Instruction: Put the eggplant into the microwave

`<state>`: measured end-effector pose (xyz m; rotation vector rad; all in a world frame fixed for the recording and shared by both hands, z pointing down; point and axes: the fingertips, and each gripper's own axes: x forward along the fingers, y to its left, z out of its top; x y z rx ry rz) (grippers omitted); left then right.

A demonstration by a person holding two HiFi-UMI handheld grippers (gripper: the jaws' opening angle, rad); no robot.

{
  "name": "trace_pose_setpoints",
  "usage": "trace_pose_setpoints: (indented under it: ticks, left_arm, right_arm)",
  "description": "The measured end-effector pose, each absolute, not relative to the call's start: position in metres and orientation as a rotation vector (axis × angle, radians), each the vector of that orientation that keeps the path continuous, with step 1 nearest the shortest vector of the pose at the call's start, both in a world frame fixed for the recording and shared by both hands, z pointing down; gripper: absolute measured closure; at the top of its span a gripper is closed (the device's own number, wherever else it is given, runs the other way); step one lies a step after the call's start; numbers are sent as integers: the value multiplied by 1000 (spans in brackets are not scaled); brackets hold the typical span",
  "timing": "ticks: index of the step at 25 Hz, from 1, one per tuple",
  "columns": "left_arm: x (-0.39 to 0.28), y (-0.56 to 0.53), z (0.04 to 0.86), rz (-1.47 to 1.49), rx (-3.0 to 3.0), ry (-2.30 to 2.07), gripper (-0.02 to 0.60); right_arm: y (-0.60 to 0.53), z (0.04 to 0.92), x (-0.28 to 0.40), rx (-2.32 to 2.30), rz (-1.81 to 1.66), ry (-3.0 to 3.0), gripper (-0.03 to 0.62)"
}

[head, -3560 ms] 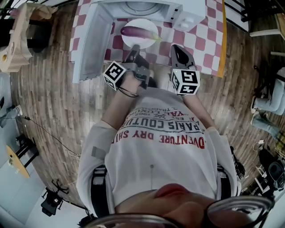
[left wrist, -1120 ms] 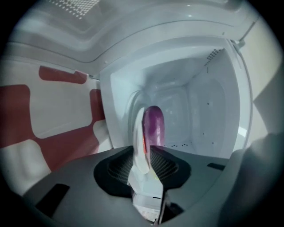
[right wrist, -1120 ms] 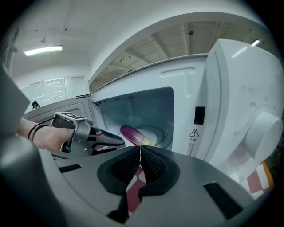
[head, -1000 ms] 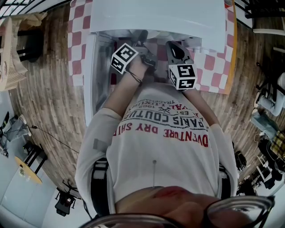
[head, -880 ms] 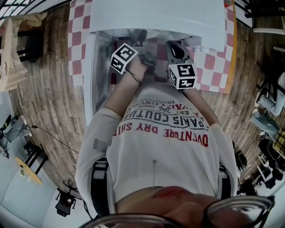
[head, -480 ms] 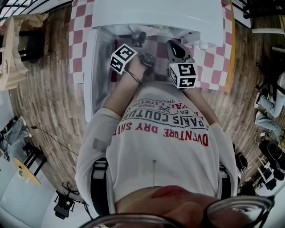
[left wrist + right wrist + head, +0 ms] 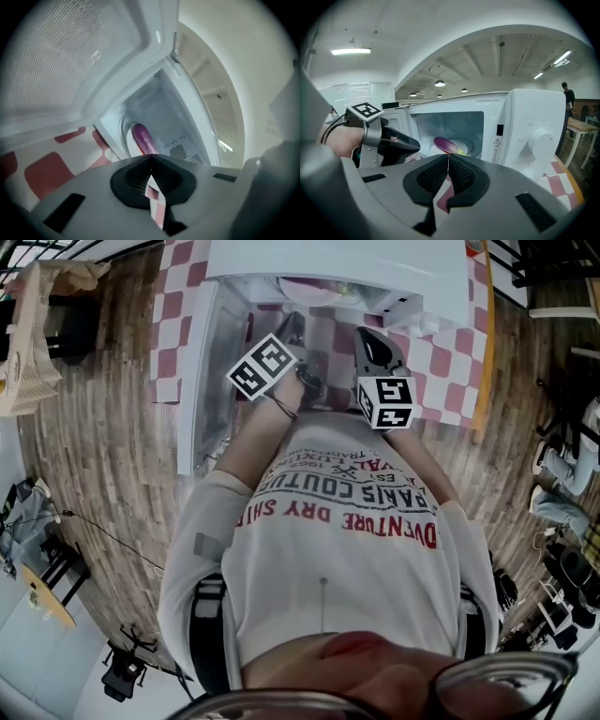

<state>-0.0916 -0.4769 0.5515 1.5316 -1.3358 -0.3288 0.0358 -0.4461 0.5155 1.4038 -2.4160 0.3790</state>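
Note:
The purple eggplant point(image 7: 446, 145) lies on a white plate point(image 7: 464, 143) inside the white microwave point(image 7: 525, 122), whose door point(image 7: 211, 362) stands open to the left. The left gripper view shows the eggplant point(image 7: 142, 138) in the cavity past the door point(image 7: 70, 61). My left gripper point(image 7: 292, 326) is in front of the opening, a little back from it, shut with nothing between its jaws. My right gripper point(image 7: 367, 337) hovers beside it before the control panel, also shut and empty. In the head view the microwave's top point(image 7: 337, 263) hides the eggplant.
The microwave stands on a red-and-white checked tablecloth point(image 7: 441, 343) over a wooden floor point(image 7: 103, 427). Its knob point(image 7: 540, 139) is at the right of the opening. A person point(image 7: 566, 96) stands far off beside a table at the right.
The plate with the eggplant, earlier on the cloth before the microwave, is now inside. Over the last second both grippers drew back from the opening, and the left one rolled.

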Motion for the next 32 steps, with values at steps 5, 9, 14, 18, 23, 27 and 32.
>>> trace_pose_setpoints:
  ticks: [5,9,14,18,23,27,32]
  left_arm:
    - [-86,-467,515,-148,1902,-1451,555]
    - [-75,-457,489,51,2218,-1573,555]
    - [-56,-444,461,212,2506,-1666,554]
    - [-44,-435,452,322,2617,-1695,554]
    - [-43,-429,456,337,2610,-1660,554]
    - [-44,-426,459,330,2598,-1649,554]
    - [-42,-425,459,320,2598,-1633,554]
  right_arm:
    - [-436,506,39,1466,323,-2426,568]
    - [-432,501,34,1473,293,-2443,568]
    - [-426,499,28,1451,272,-2458,568]
    - [-421,496,26,1437,259,-2463,568]
    - [-415,486,26,1446,218,-2486,568]
    - [-412,481,30,1469,188,-2488,568]
    - [-410,481,34,1480,189,-2482,568]
